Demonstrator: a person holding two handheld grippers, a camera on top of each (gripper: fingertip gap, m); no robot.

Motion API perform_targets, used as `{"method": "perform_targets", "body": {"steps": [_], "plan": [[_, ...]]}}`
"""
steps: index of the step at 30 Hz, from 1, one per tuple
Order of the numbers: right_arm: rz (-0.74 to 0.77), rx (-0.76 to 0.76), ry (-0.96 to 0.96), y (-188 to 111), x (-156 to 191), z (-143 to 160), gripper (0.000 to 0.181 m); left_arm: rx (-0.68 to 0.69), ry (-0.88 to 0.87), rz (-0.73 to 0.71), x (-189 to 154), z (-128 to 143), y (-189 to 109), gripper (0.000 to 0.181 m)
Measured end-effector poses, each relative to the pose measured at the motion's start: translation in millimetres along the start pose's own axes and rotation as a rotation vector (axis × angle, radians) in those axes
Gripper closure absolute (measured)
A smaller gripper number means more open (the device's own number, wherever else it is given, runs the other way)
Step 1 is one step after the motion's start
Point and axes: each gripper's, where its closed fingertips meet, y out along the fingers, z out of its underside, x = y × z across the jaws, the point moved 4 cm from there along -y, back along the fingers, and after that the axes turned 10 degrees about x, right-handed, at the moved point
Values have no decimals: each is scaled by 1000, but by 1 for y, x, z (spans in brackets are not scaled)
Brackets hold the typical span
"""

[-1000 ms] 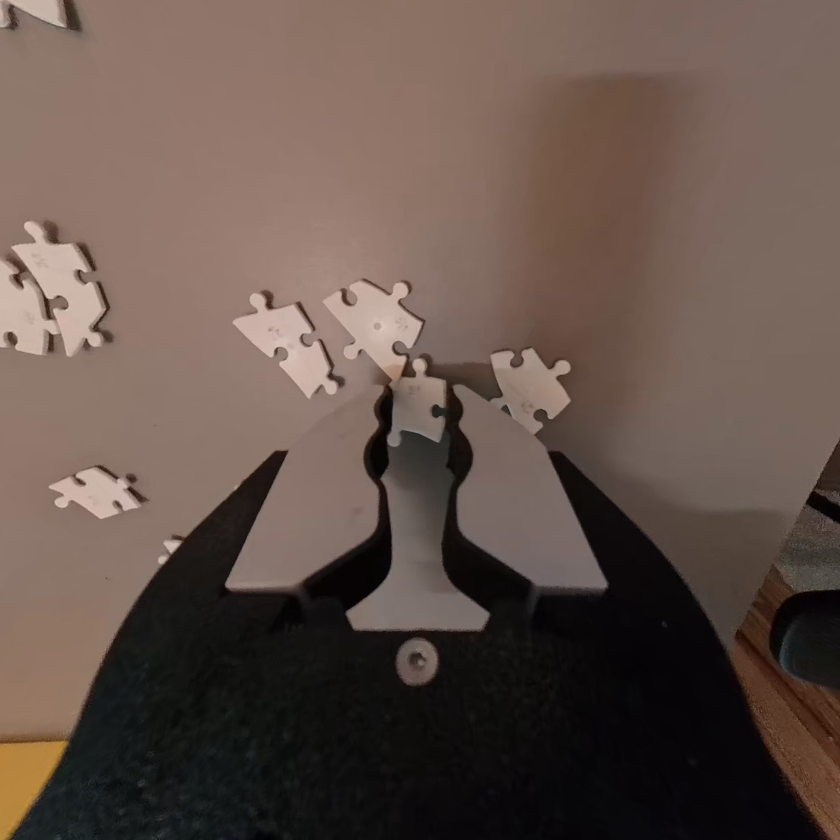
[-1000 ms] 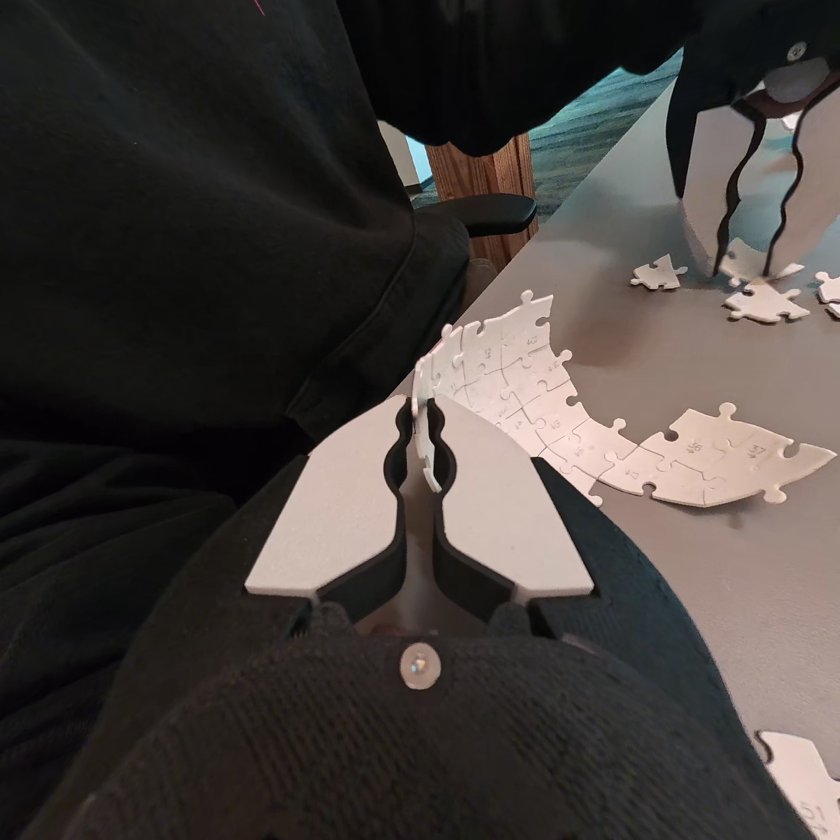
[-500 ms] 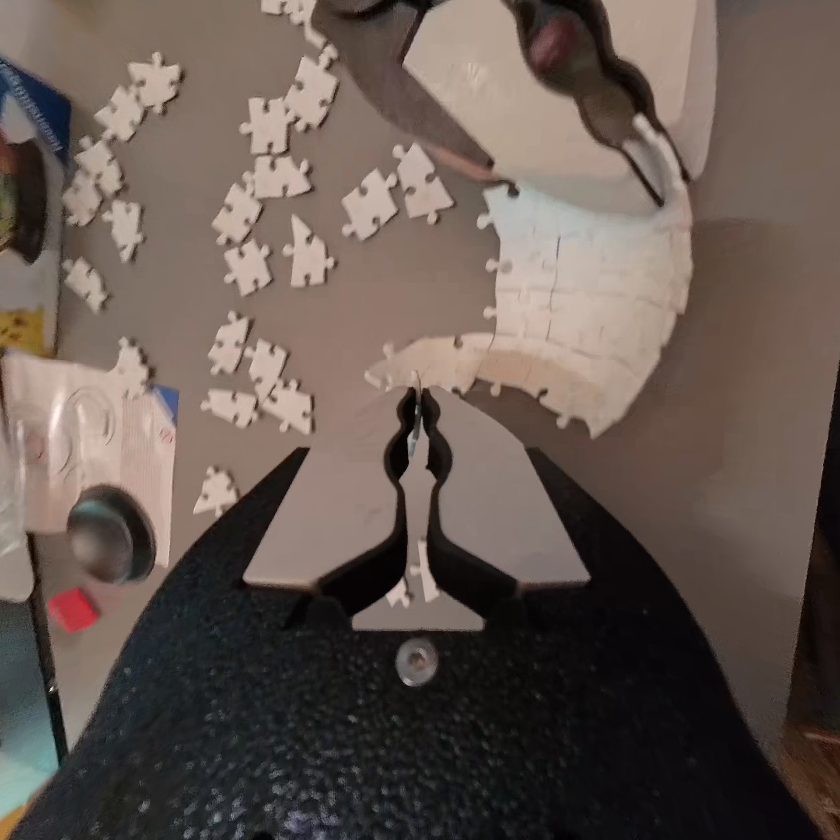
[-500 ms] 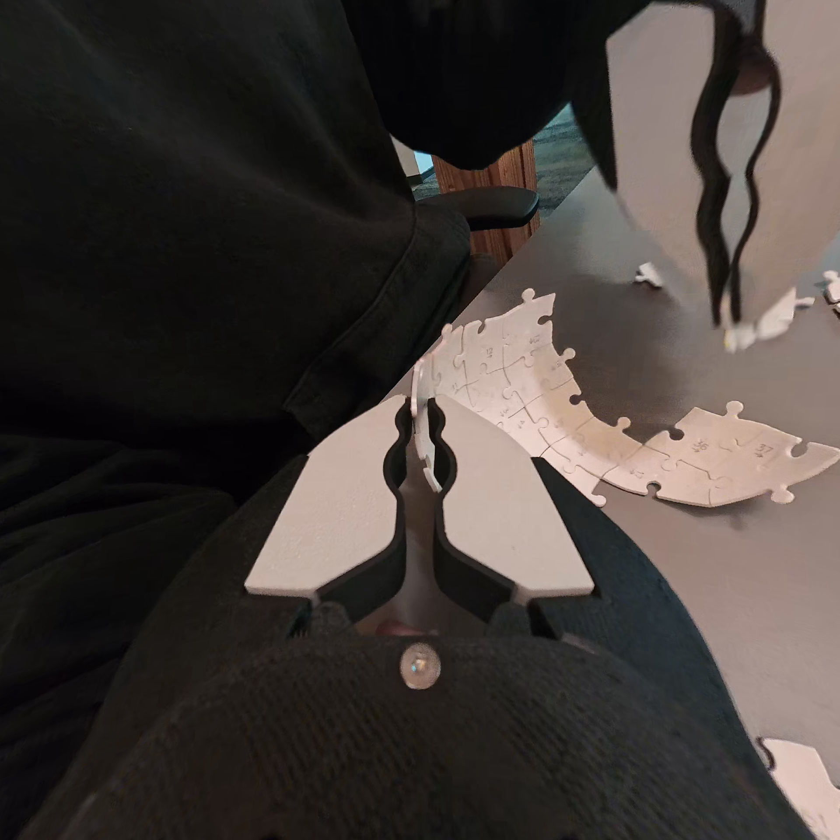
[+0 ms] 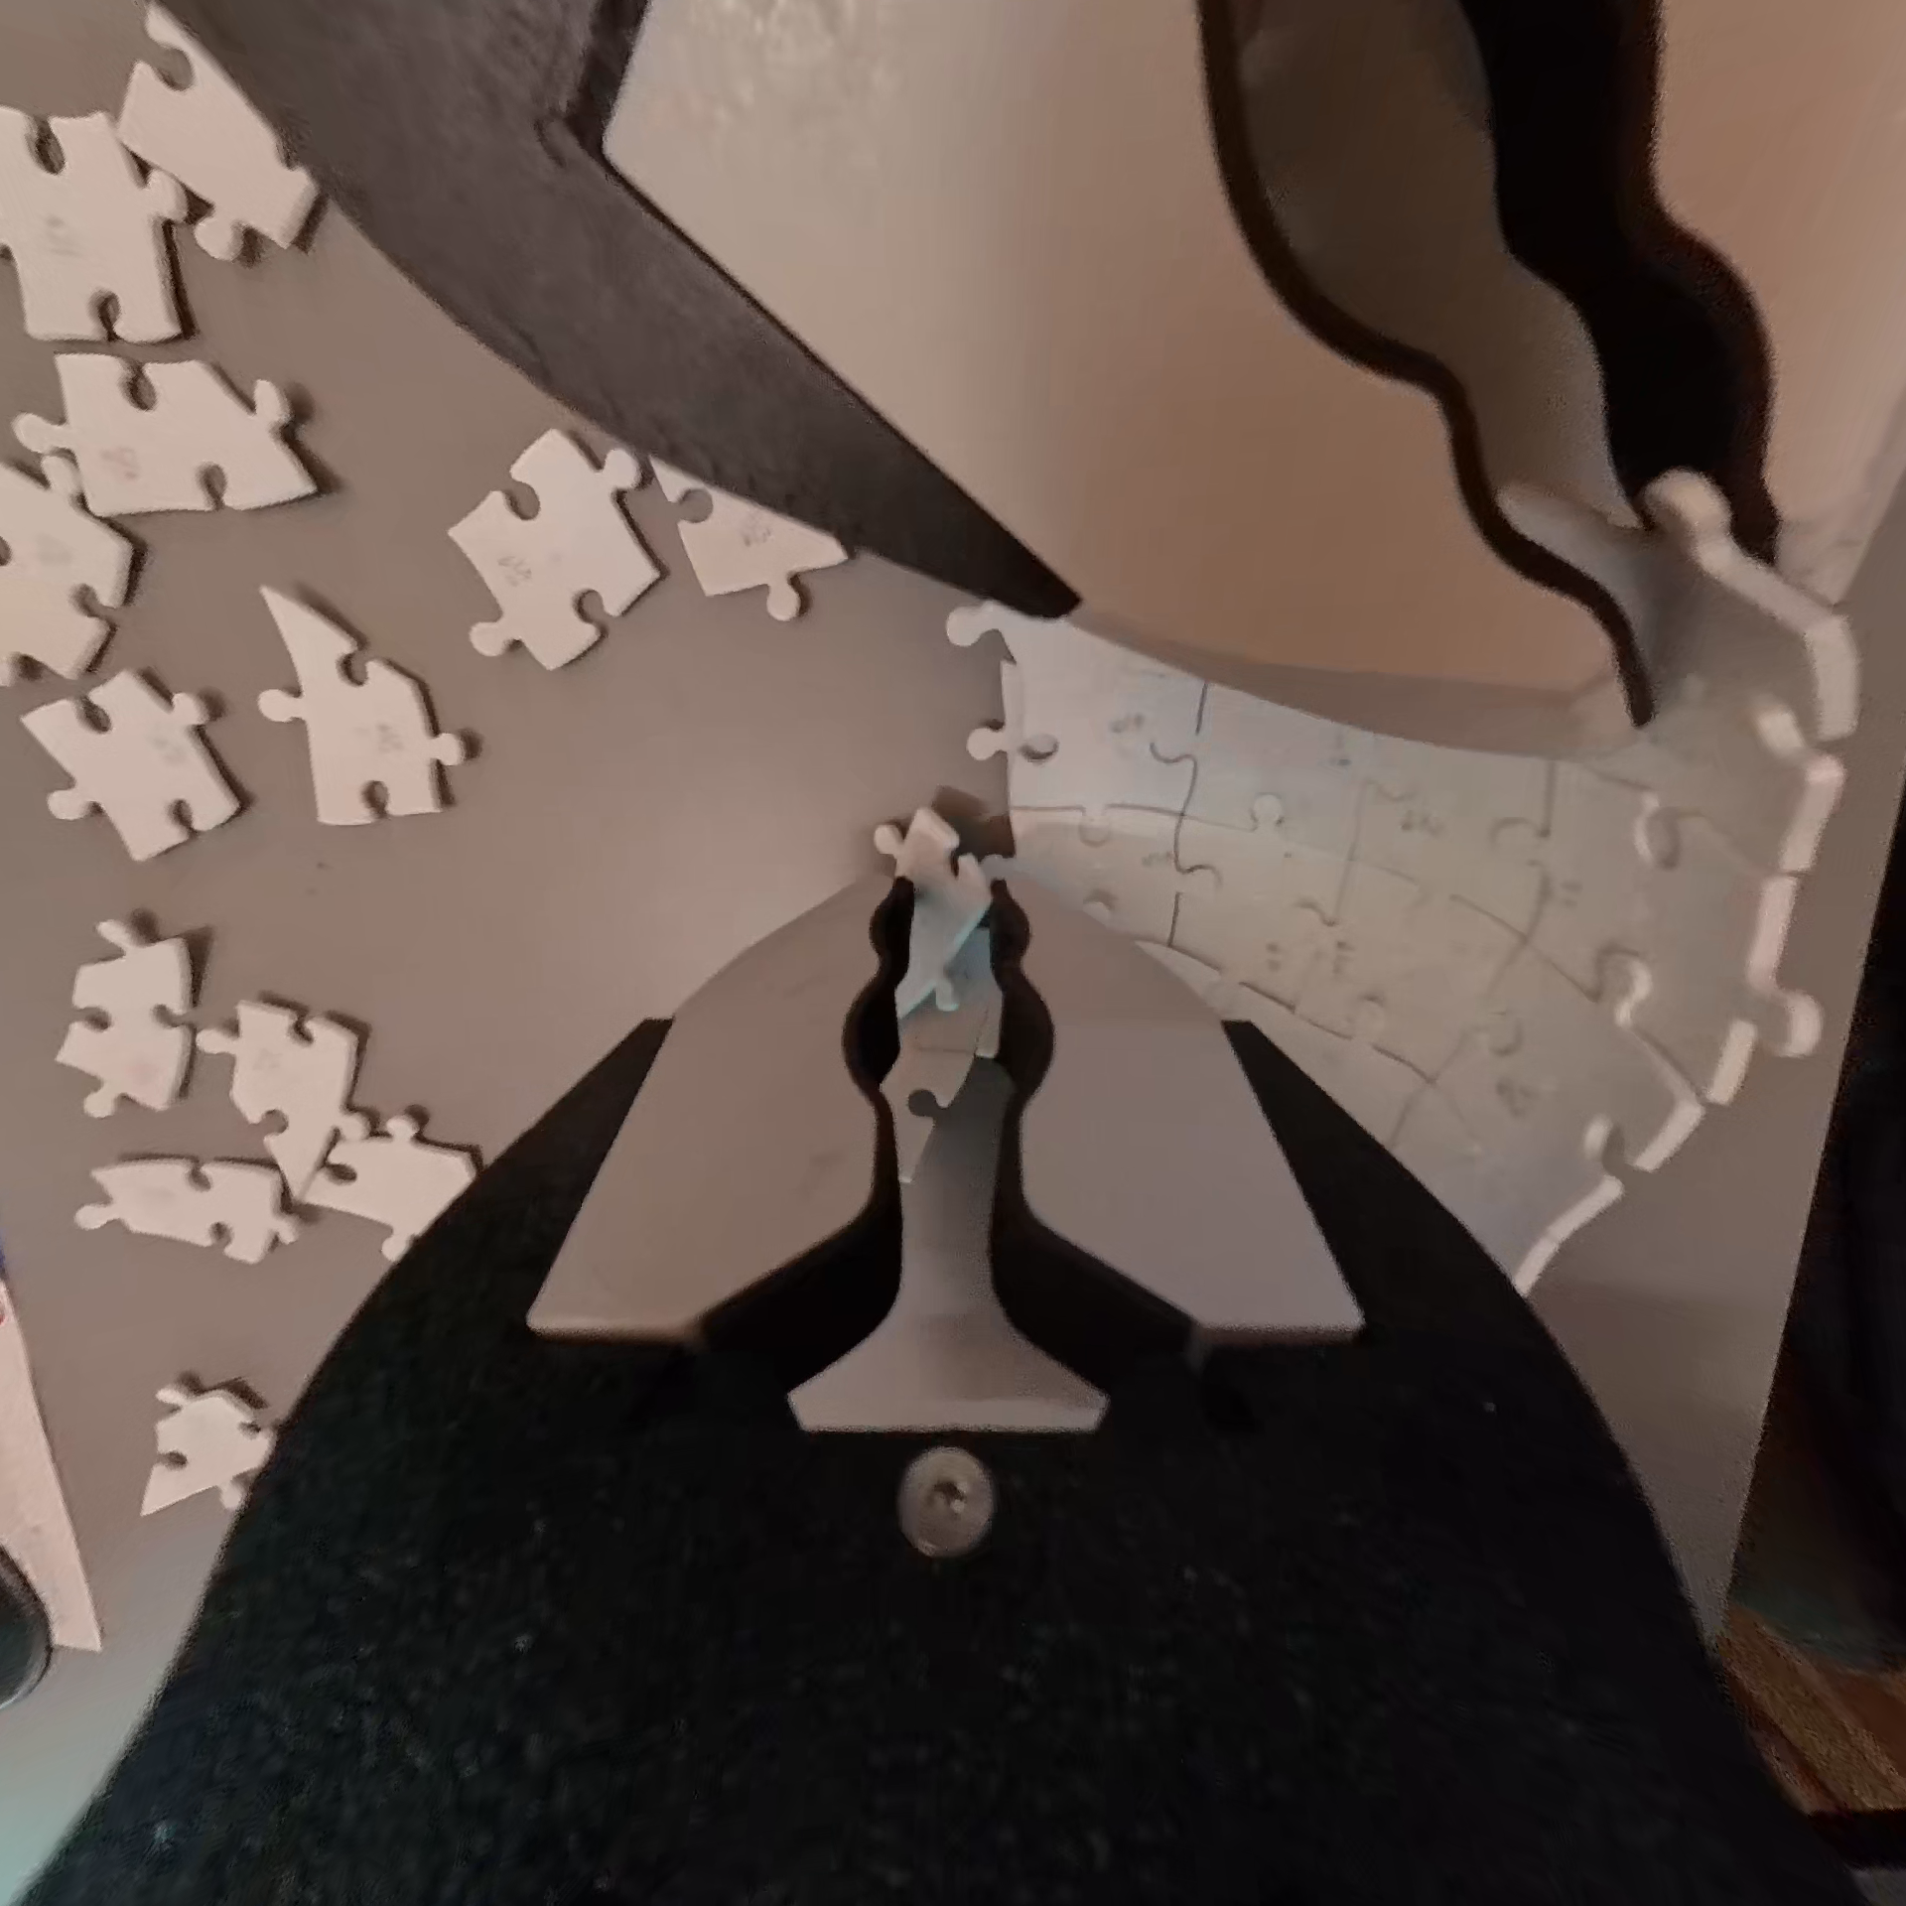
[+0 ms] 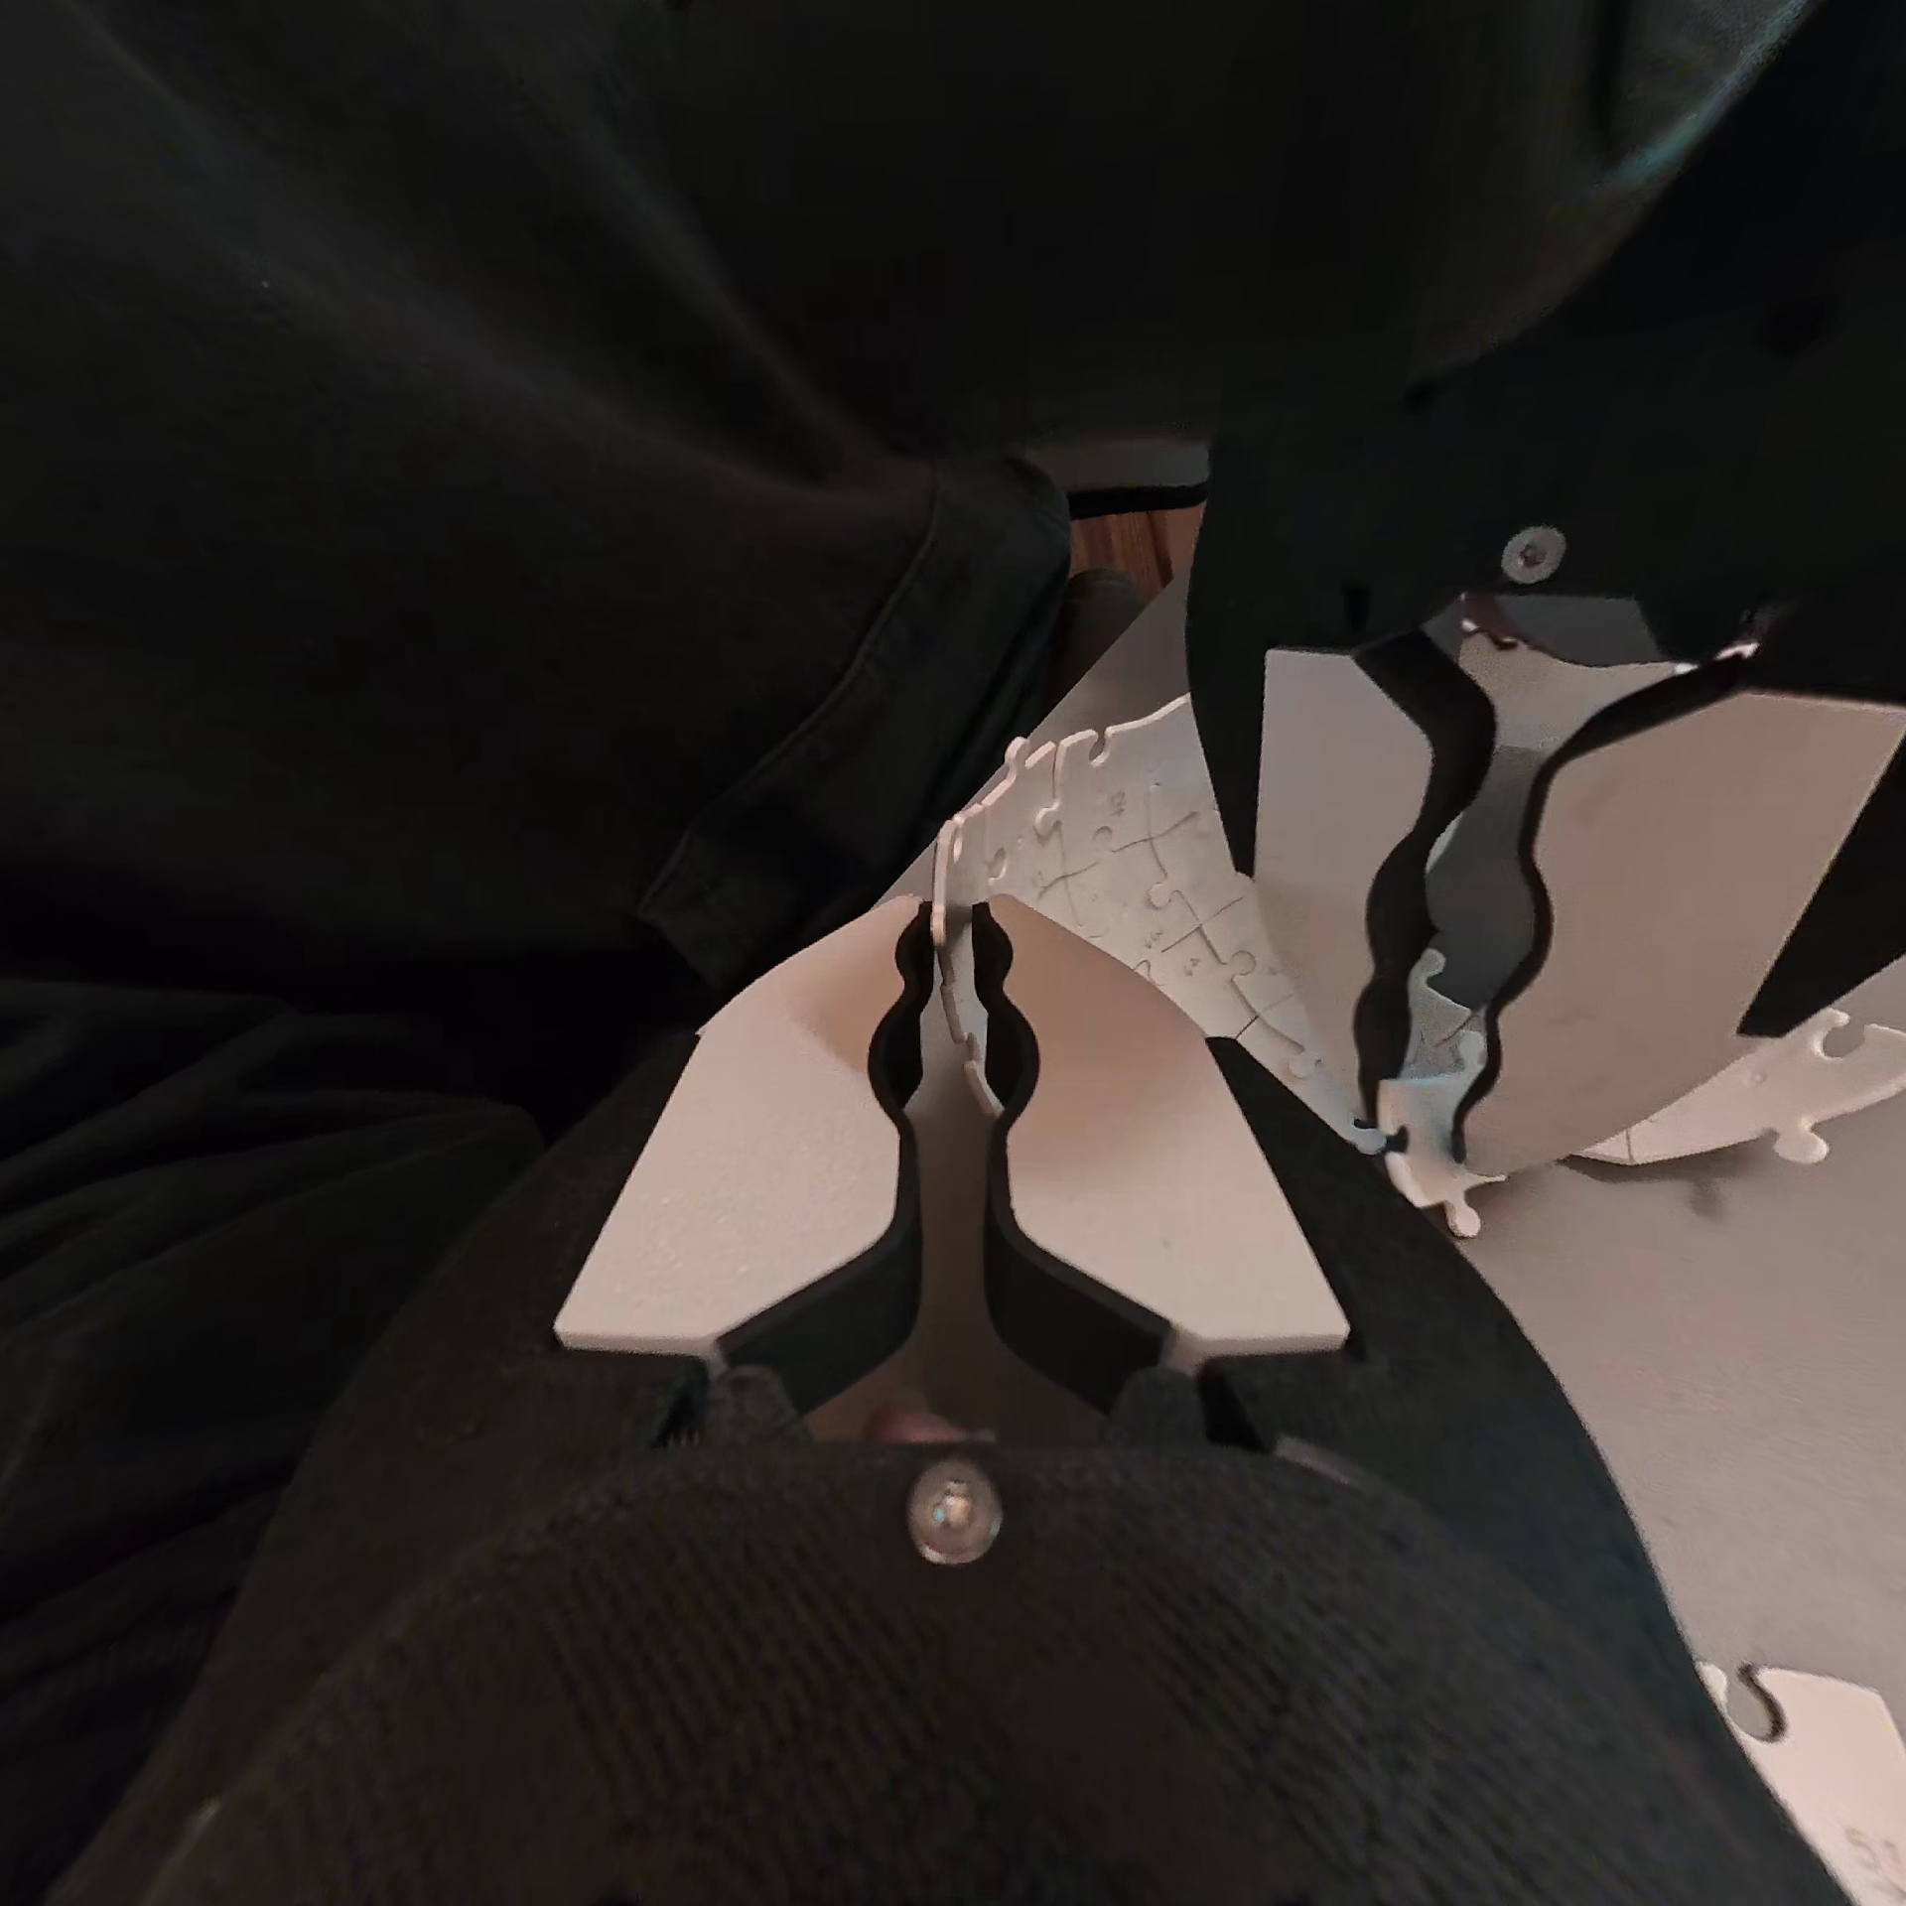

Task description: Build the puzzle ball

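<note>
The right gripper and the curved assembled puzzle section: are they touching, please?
Touching: the right wrist view shows the right gripper shut on the assembled section by its raised edge.

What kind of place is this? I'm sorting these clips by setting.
Probably an indoor desk or hobby table, in an office or home. A smooth grey tabletop is strewn with loose white puzzle pieces beside a curved, part-built puzzle section, and a wooden floor shows past the edge.

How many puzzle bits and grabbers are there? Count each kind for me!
Grippers: 2, the left gripper and the right gripper
Joined curved section, pinched by the right gripper: 1
Held piece in the left gripper: 1
Loose pieces lying flat, counted in the left wrist view: 13
Total: 17
</note>
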Motion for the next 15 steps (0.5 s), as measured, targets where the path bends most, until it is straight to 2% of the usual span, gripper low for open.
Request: {"method": "perform_targets", "body": {"steps": [8,12,15], "plan": [[-2,5,3,1,0,0,174,-133,-84,130,-3,0,-20,152],[-4,11,4,3,0,0,174,-90,-125,37,11,16,-20,155],[-4,12,7,3,-1,0,173,-105,-162,-18,20,24,-26,151]]}}
